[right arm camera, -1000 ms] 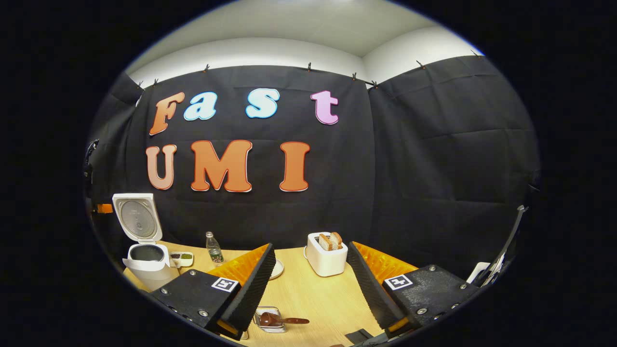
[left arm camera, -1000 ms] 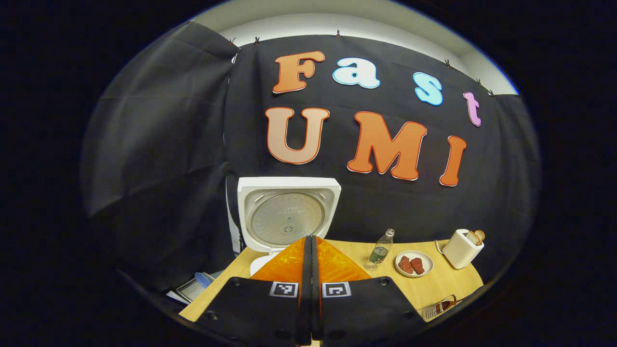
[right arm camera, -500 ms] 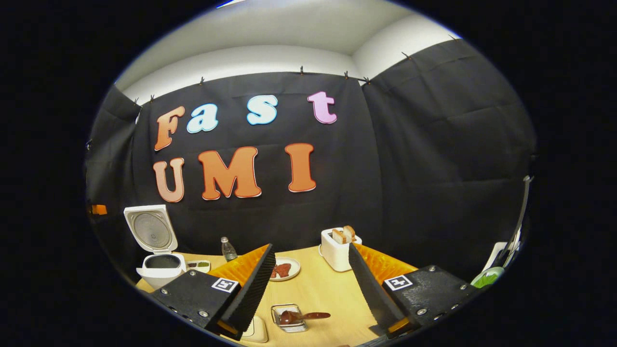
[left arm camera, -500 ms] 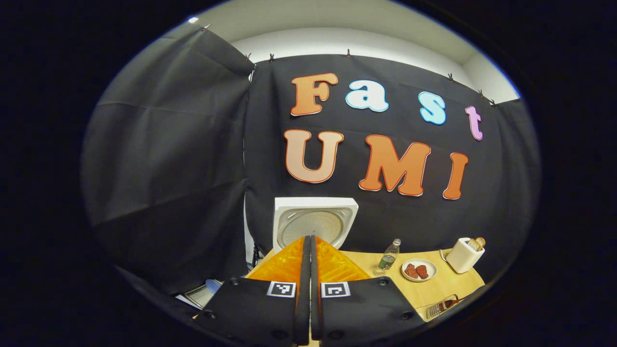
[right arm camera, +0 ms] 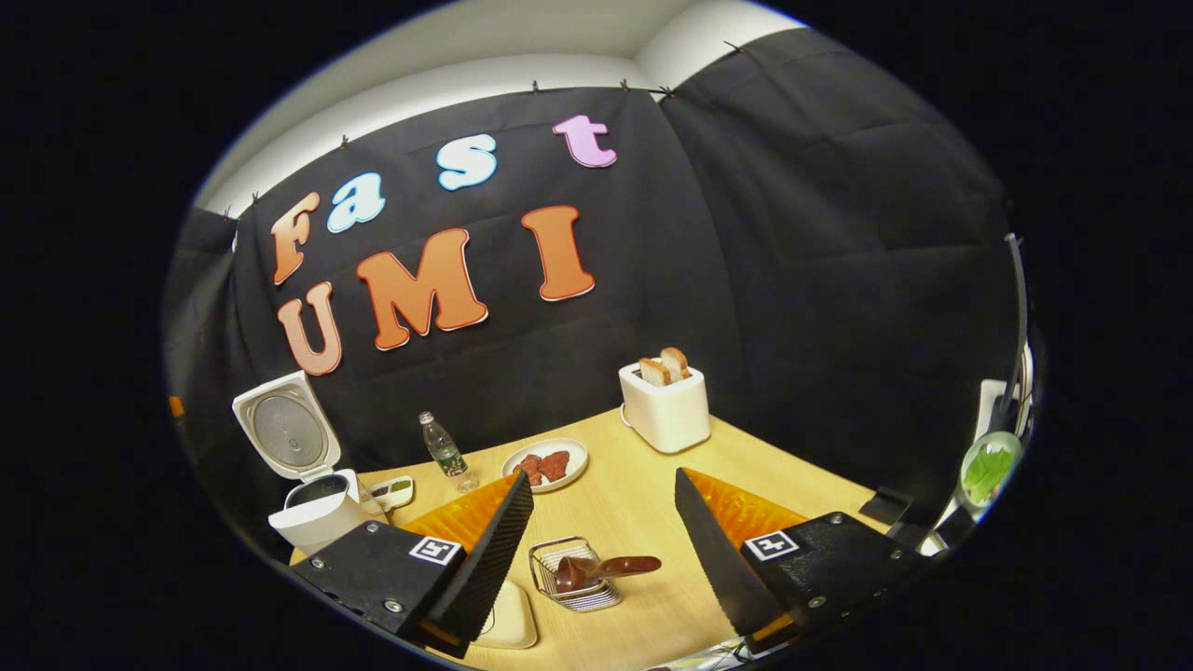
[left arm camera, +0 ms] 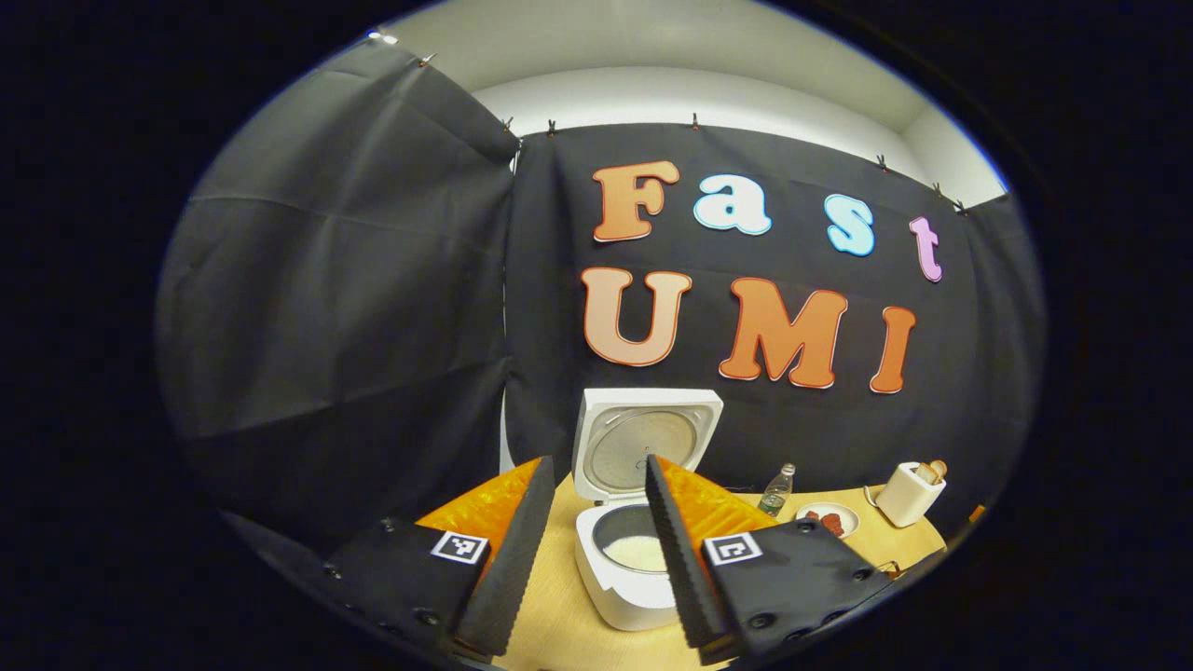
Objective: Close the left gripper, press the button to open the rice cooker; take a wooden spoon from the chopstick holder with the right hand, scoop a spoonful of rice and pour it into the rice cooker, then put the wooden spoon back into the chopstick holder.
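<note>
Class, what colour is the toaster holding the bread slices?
White; the toaster shows best in the right gripper view.

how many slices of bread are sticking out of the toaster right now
2: both slices of bread stand side by side in the white toaster at the table's far side; more could sit hidden inside.

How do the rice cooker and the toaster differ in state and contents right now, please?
The rice cooker stands with its lid raised and white rice in its pot; the toaster has no lid and holds bread slices poking from its slots. The rice cooker stands at the table's left end, the toaster far right. Both are white.
</note>
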Motion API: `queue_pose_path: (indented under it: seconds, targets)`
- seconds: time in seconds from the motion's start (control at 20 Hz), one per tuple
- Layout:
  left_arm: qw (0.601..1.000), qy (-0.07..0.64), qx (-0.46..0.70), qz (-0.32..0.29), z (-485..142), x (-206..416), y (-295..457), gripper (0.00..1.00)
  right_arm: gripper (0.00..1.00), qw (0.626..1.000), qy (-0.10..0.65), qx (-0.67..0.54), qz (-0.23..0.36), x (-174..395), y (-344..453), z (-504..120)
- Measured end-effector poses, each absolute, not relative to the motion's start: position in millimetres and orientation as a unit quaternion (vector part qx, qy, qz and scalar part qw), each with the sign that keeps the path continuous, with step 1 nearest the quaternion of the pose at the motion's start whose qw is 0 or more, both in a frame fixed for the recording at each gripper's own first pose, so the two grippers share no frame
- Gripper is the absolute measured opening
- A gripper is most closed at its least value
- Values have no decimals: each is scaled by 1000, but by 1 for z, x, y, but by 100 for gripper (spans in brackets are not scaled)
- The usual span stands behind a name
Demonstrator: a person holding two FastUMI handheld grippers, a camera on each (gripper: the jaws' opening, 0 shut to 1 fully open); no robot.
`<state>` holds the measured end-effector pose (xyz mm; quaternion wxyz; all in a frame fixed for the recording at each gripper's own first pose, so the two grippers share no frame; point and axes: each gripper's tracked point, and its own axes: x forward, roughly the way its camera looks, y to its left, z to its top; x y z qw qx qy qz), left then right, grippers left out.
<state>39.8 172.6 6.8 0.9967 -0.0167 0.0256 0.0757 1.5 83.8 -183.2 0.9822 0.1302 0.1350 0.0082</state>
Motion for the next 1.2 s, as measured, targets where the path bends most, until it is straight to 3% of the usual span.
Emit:
queue_pose_path:
  seconds: [0.15,0.3,0.6,0.85,1.0,1.05,1.1,1.15,1.2]
  targets:
    - [996,25,-18,82,4,33,182,71,95,974,157,165,-13,3,81,-221]
    - [996,22,-12,90,2,28,191,96,95,964,176,199,-26,-4,86,-249]
    - [993,-10,-1,115,14,19,214,100,95,947,199,245,-52,-9,90,-293]
    - [994,10,21,106,1,18,221,100,92,937,201,281,-53,-3,101,-302]
    - [993,23,23,112,-9,17,232,100,67,937,211,273,-49,7,111,-304]
    - [993,27,20,114,-11,16,236,100,64,937,215,273,-49,9,110,-307]
    - [993,30,14,117,-15,16,241,100,43,934,220,276,-45,9,112,-307]
    - [992,35,7,119,-17,16,244,100,47,932,219,286,-39,9,116,-304]
    - [992,39,1,122,-20,16,248,99,41,928,220,299,-28,8,121,-298]
